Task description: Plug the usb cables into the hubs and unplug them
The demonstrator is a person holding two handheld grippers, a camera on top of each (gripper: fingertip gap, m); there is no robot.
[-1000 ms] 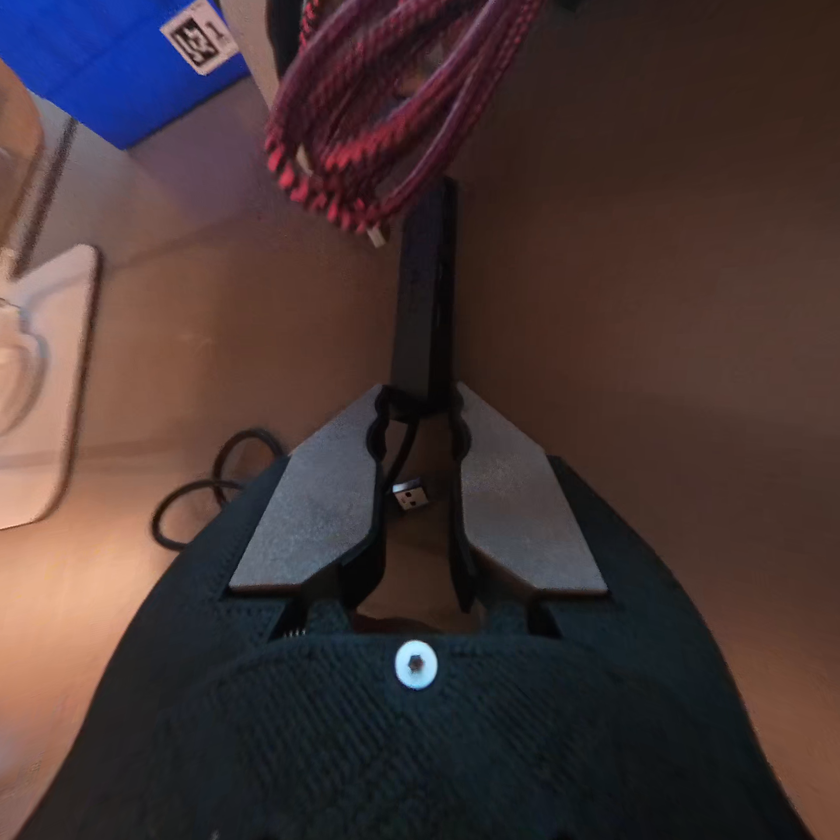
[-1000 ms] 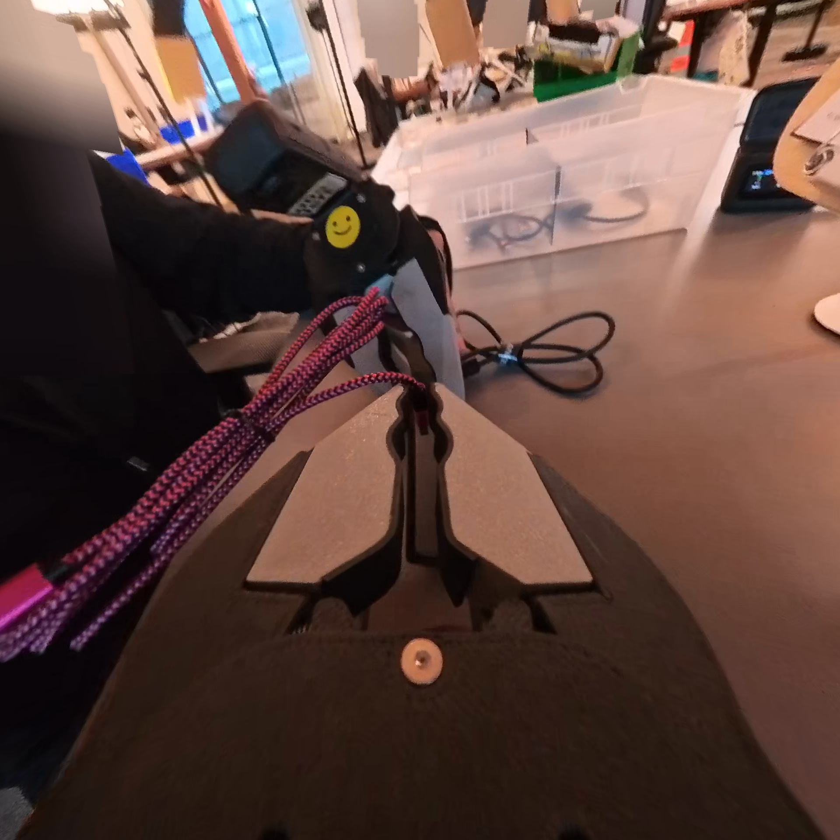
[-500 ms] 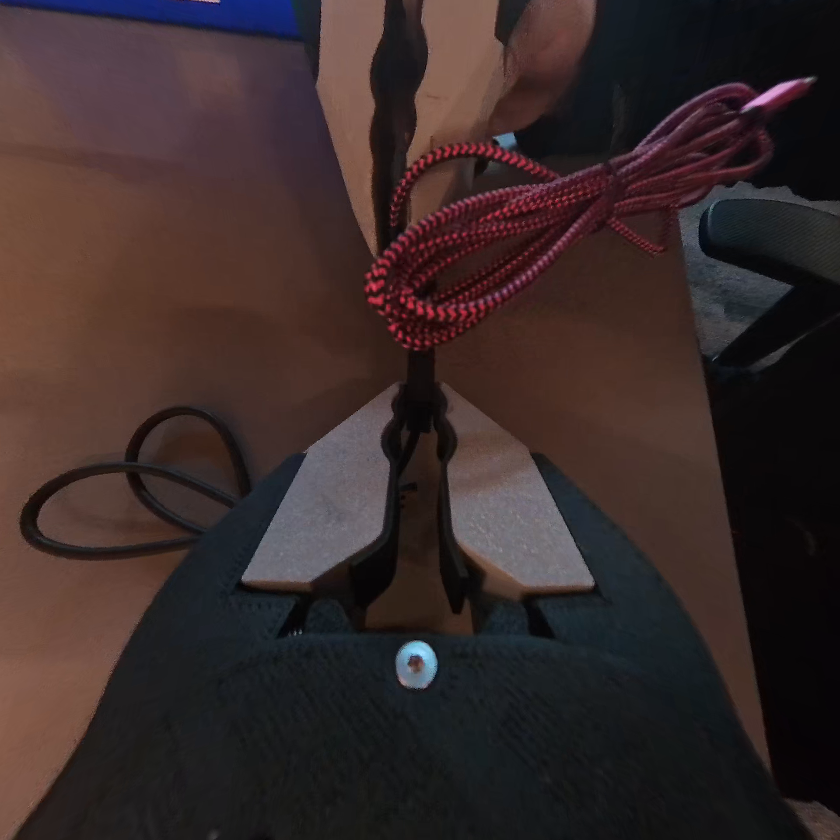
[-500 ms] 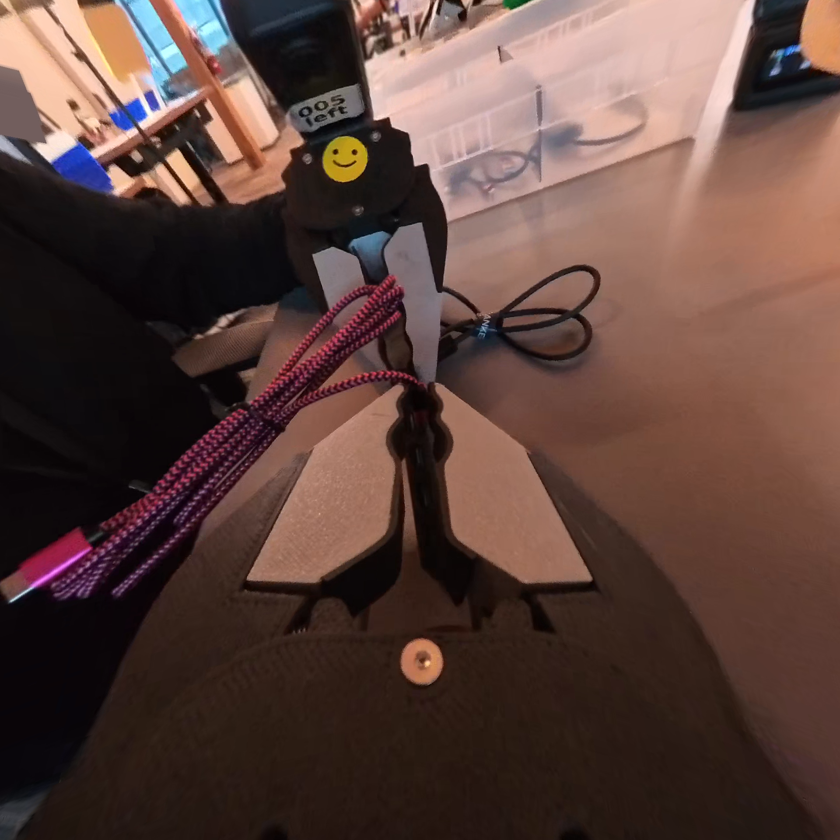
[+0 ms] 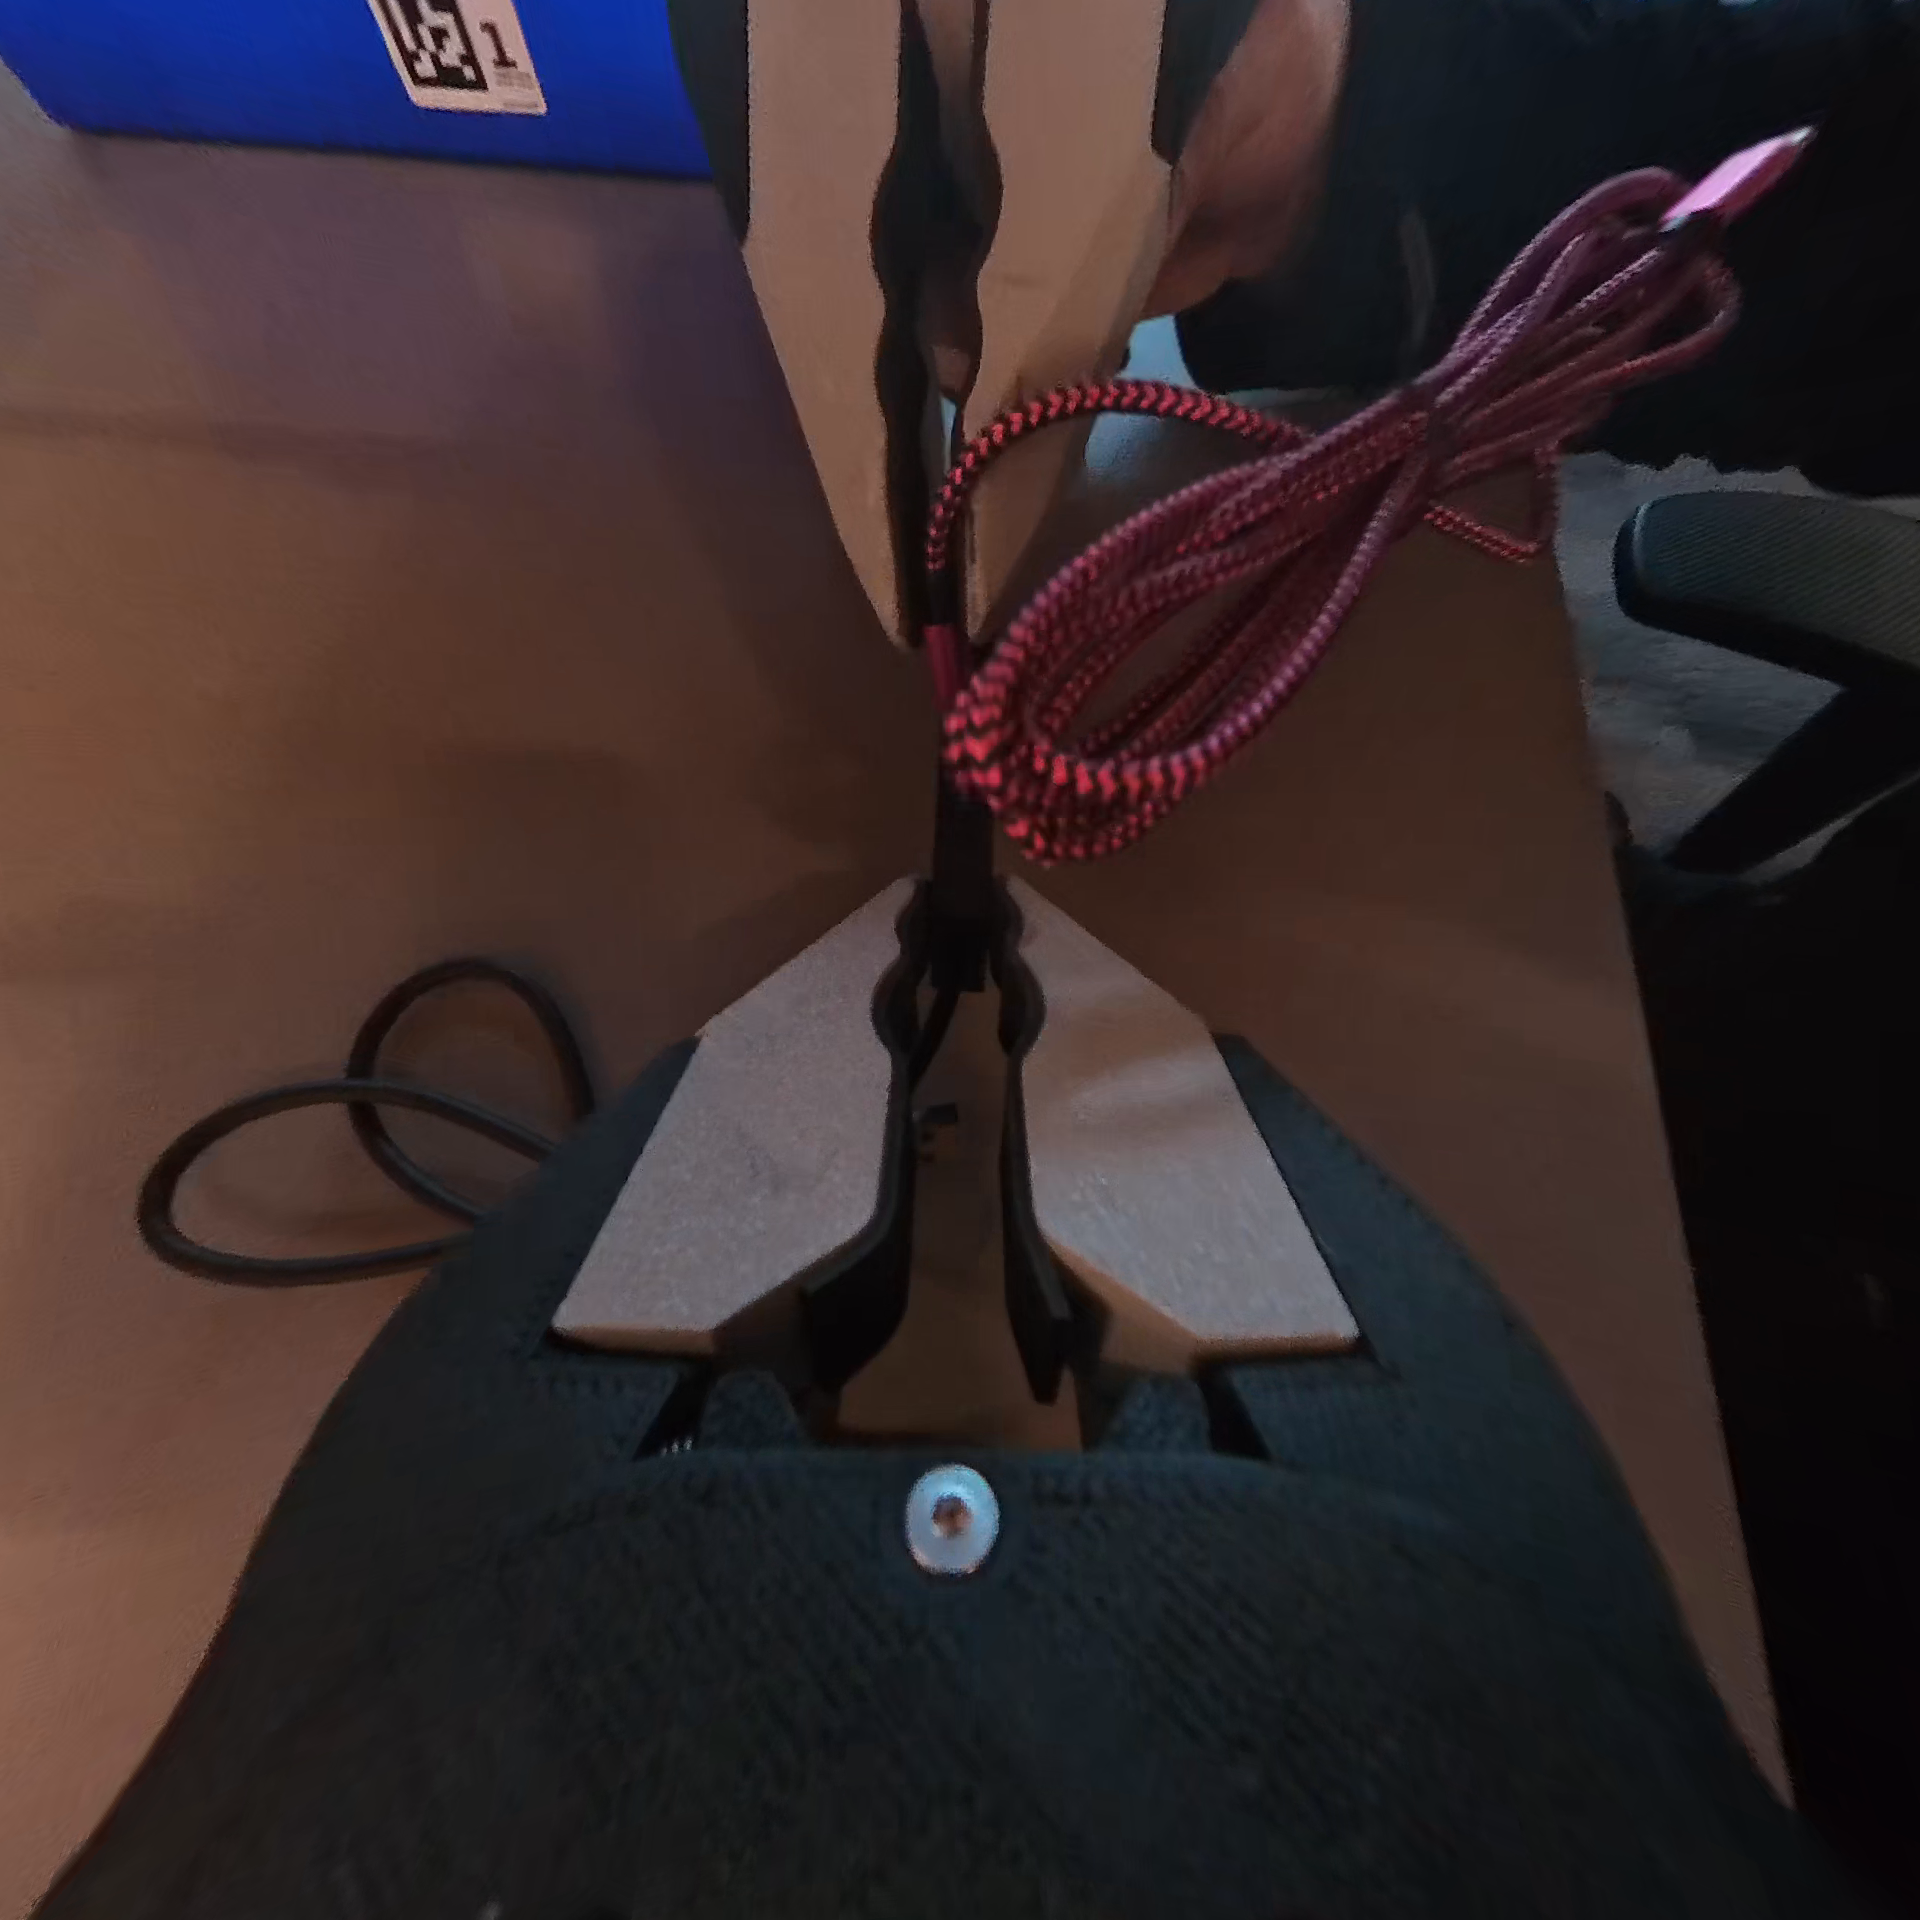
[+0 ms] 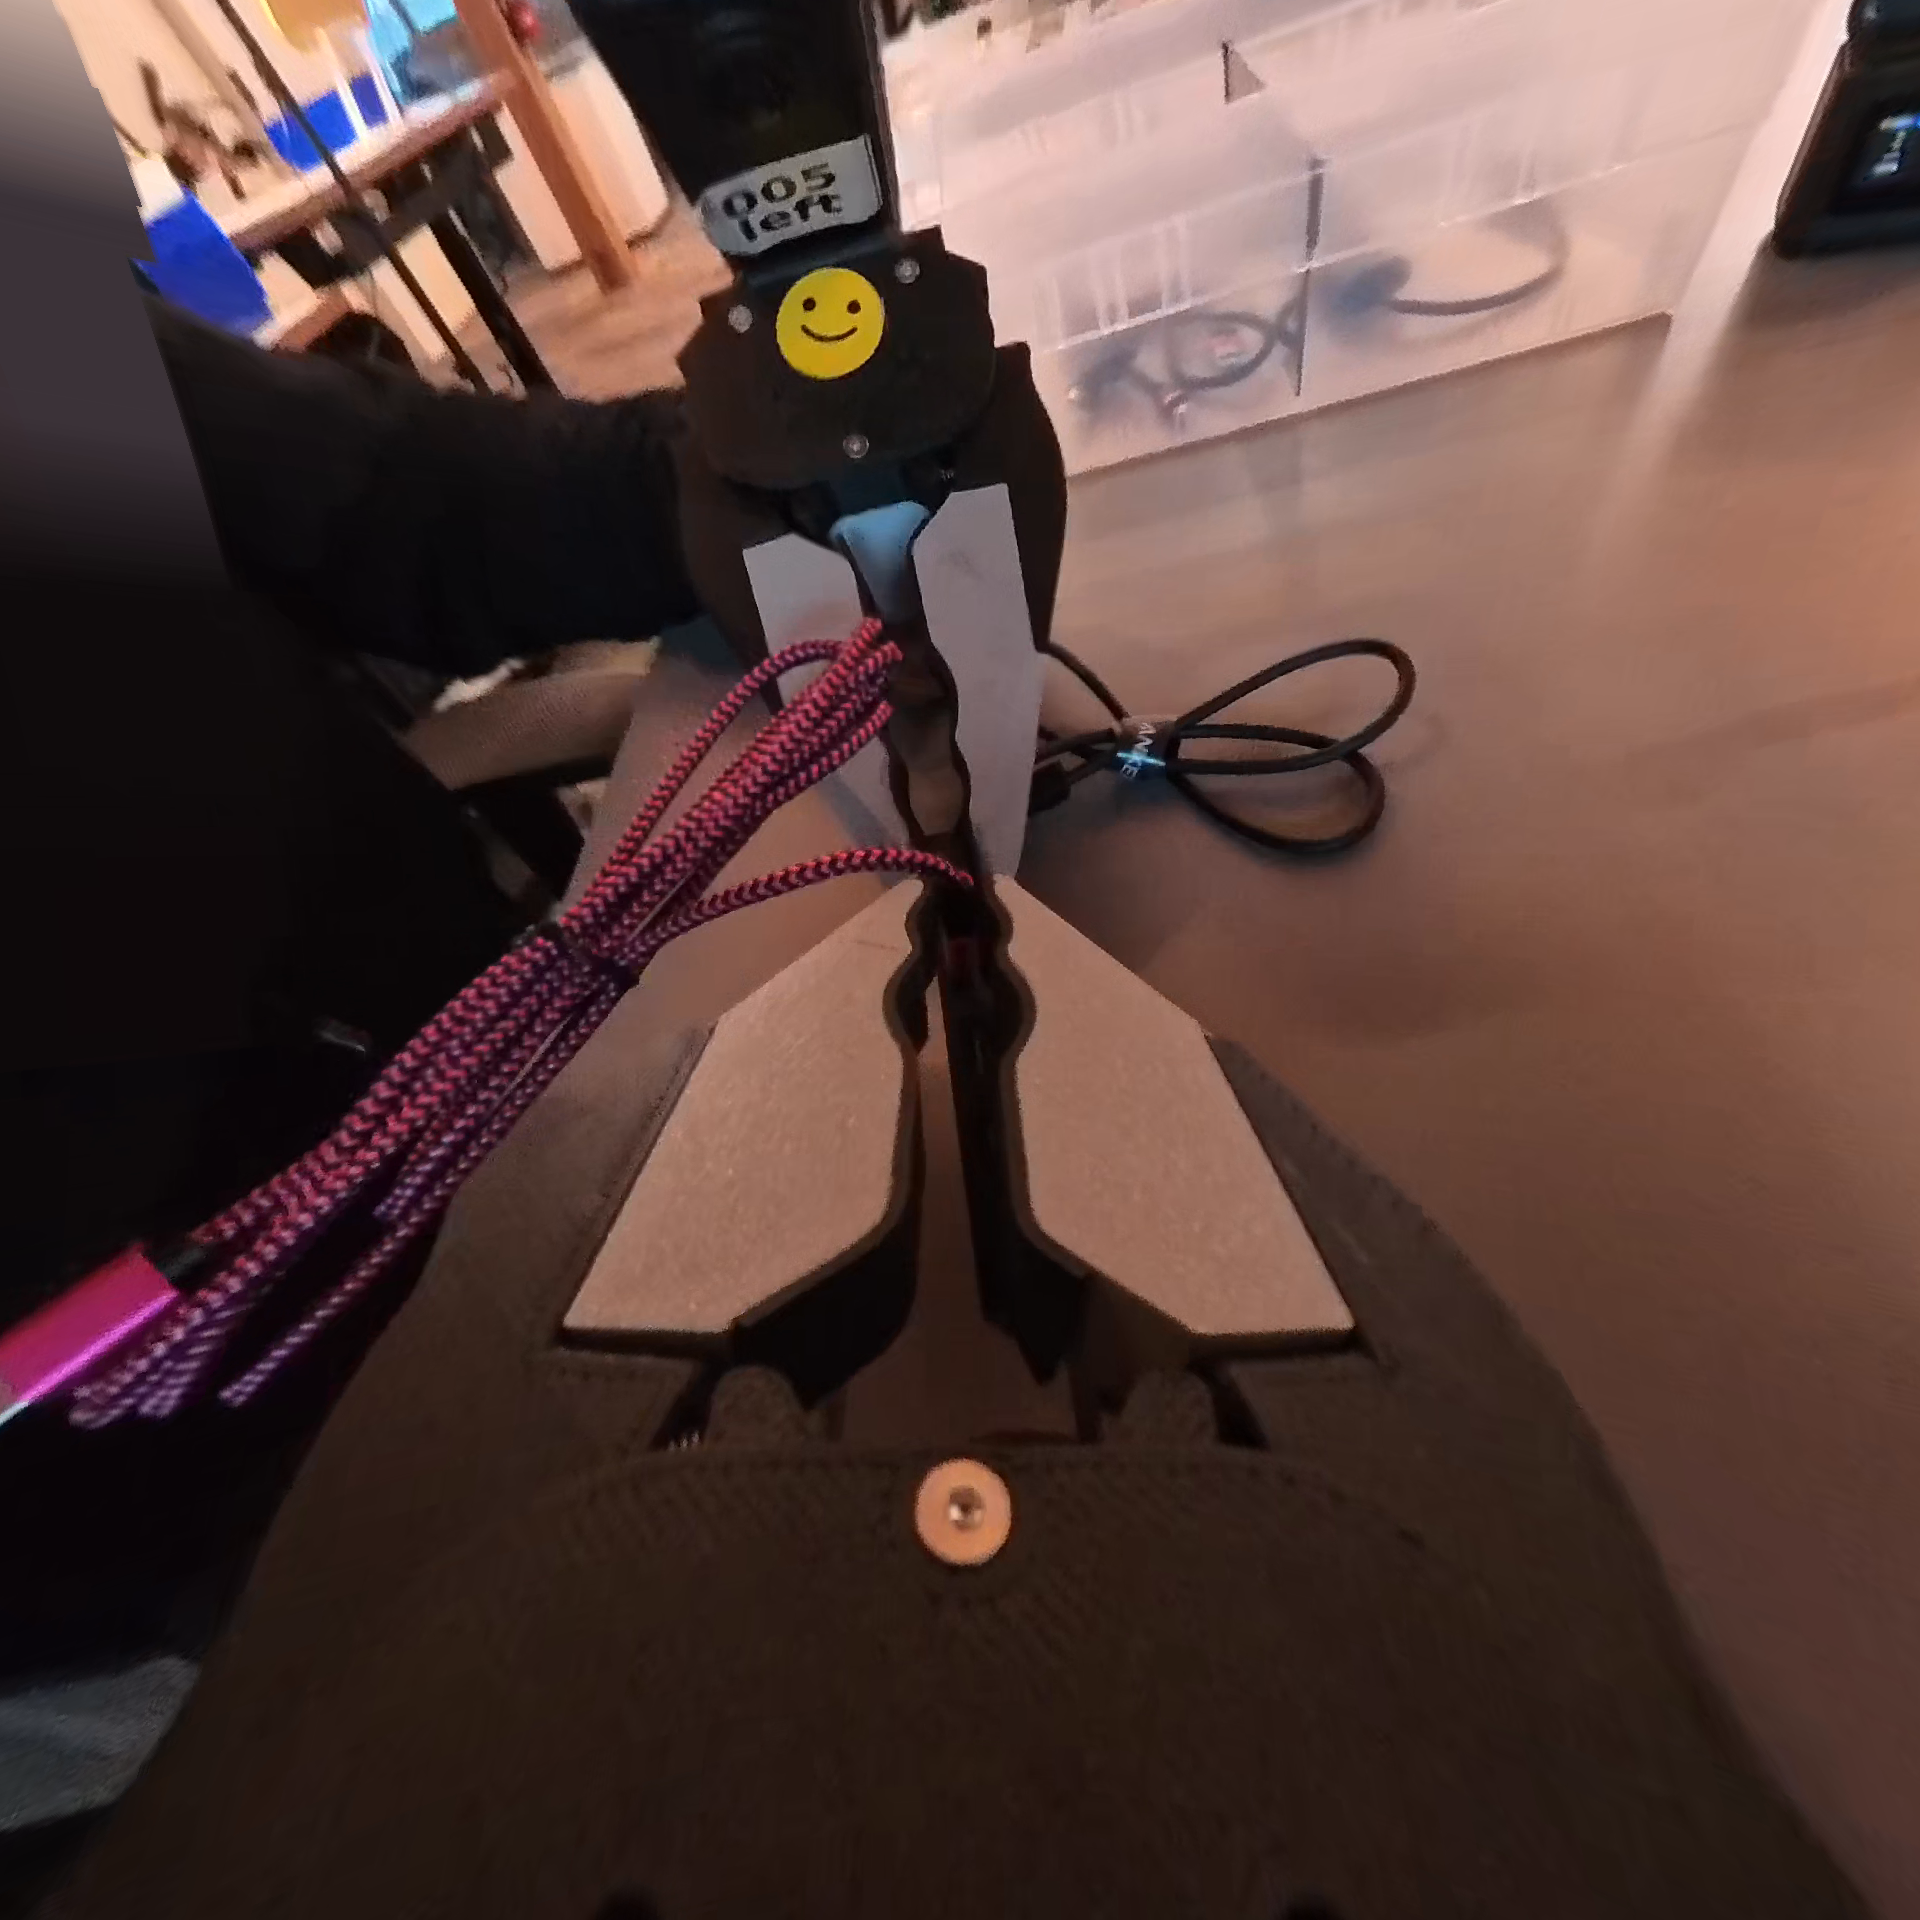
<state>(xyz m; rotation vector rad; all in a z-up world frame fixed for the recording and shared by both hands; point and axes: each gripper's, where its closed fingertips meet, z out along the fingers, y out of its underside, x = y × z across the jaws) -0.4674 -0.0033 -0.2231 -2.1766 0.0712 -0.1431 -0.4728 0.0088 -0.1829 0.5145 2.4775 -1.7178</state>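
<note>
Both sets of jaws pinched, tip to tip above the worktop. Left gripper jaws are closed on a slim black USB hub, which sticks straight out from the tips (seen edge-on). Its thin black lead runs back between the jaws. Right gripper jaws are clamped on the red plug of the braided red-and-black USB cable. In the left wrist view the plug sits at the far end of the hub, in line with it; whether it is seated in a port I cannot tell.

The rest of the braided cable is a tied bundle hanging off to the person's side, clear of the worktop. Its free pink connector is at the far end of the bundle.

On the worktop, just beyond the left gripper: a coiled black cable with a tie round its middle, not held by anything.

Further back in the right wrist view: a clear plastic bin with dividers and cables inside, and a dark device at the right edge. Left gripper body carries a yellow smiley sticker; a black sleeve reaches to it. A blue box with a printed tag sits at the top of the left wrist view, and a black chair at the right.
</note>
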